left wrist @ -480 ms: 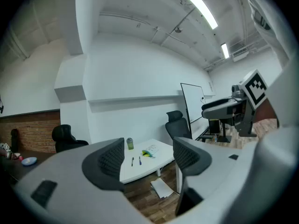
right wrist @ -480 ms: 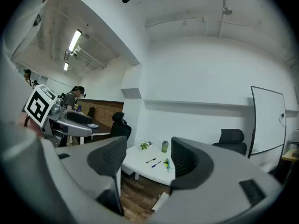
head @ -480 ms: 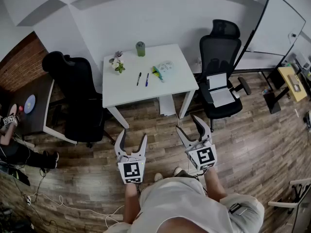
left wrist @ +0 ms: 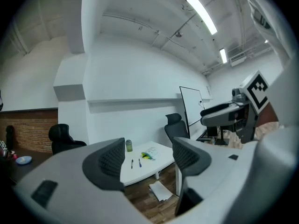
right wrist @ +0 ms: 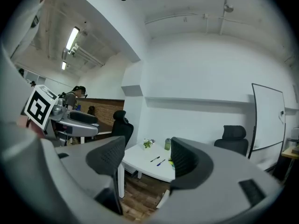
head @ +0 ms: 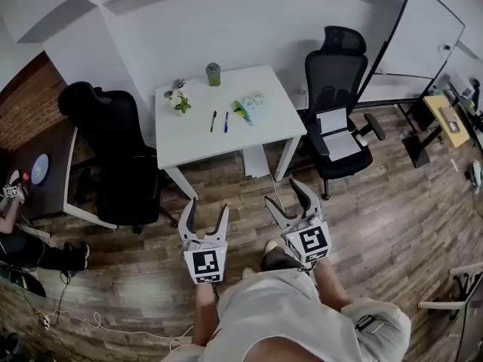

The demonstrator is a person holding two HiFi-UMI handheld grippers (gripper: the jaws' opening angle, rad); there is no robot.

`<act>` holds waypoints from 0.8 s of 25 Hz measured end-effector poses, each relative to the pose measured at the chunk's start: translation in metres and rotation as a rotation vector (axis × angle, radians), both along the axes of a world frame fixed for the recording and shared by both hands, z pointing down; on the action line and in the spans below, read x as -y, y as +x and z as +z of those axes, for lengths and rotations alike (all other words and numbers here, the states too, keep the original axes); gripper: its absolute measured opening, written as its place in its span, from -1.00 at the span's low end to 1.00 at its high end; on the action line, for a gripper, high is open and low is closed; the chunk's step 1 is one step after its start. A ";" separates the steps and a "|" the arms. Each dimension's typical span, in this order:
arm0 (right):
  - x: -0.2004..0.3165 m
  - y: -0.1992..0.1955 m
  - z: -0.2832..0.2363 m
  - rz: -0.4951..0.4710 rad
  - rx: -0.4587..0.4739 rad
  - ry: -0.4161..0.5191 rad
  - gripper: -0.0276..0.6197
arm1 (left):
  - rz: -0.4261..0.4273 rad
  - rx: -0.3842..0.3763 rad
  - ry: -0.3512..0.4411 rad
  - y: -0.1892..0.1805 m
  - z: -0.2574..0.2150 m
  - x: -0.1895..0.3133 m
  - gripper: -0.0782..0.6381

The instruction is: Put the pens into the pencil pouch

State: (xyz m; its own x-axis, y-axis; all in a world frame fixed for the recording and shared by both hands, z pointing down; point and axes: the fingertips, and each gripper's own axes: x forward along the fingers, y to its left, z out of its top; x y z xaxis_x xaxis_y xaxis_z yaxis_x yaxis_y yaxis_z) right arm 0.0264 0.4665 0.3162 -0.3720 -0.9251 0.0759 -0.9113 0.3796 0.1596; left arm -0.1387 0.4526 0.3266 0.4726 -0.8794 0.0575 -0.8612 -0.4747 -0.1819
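Observation:
Two pens, a black pen and a blue pen, lie side by side on the white table across the room. To their right lies the clear pencil pouch with green and yellow contents. The same black pen, blue pen and pouch appear far off between the left jaws. My left gripper and right gripper are both open and empty, held level over the wood floor, well short of the table.
A green cup and a small plant stand at the table's back. Black office chairs stand left and right of it. A whiteboard leans at the right. Paper sheets lie under the table.
The view has shifted slightly; the table and chairs sit a little further left and up in the picture. Both grippers remain open and empty, the right one slightly higher.

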 end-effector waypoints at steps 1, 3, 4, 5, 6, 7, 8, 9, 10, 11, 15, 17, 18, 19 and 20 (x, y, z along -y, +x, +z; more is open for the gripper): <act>0.003 -0.001 0.000 -0.001 -0.003 0.001 0.04 | 0.002 -0.001 0.002 0.000 0.000 0.004 0.10; 0.012 -0.003 -0.001 -0.004 -0.005 0.005 0.04 | 0.005 0.001 0.006 0.001 -0.001 0.013 0.10; 0.017 -0.003 -0.001 -0.007 -0.004 0.007 0.04 | 0.004 0.002 0.008 0.002 -0.001 0.018 0.10; 0.022 -0.003 0.000 -0.010 -0.002 0.008 0.04 | 0.003 0.003 0.009 0.002 -0.001 0.023 0.10; 0.027 -0.003 0.000 -0.014 -0.001 0.009 0.04 | 0.000 0.003 0.010 0.002 -0.001 0.028 0.09; 0.033 -0.003 0.000 -0.017 0.000 0.010 0.04 | -0.003 0.002 0.011 0.002 -0.002 0.033 0.09; 0.038 -0.003 -0.001 -0.020 0.002 0.012 0.04 | -0.005 0.002 0.014 0.003 -0.003 0.039 0.09; 0.044 -0.002 -0.001 -0.022 0.004 0.015 0.04 | -0.008 0.002 0.018 0.004 -0.004 0.045 0.09; 0.051 0.000 -0.001 -0.024 0.006 0.018 0.04 | -0.010 0.000 0.021 0.005 -0.004 0.051 0.09; 0.058 0.001 -0.001 -0.025 0.008 0.018 0.04 | -0.013 0.000 0.023 0.005 -0.005 0.058 0.09; 0.091 0.009 0.000 -0.035 0.017 0.013 0.04 | -0.032 0.008 0.020 0.012 -0.005 0.089 0.09; 0.106 0.014 0.000 -0.042 0.022 0.007 0.05 | -0.040 0.008 0.016 0.016 -0.006 0.103 0.09; 0.114 0.017 0.000 -0.044 0.025 0.005 0.05 | -0.042 0.008 0.015 0.018 -0.007 0.110 0.09; 0.122 0.020 0.000 -0.045 0.029 0.003 0.06 | -0.044 0.008 0.015 0.021 -0.008 0.117 0.09; 0.129 0.023 0.000 -0.046 0.032 0.002 0.06 | -0.047 0.009 0.014 0.023 -0.009 0.123 0.09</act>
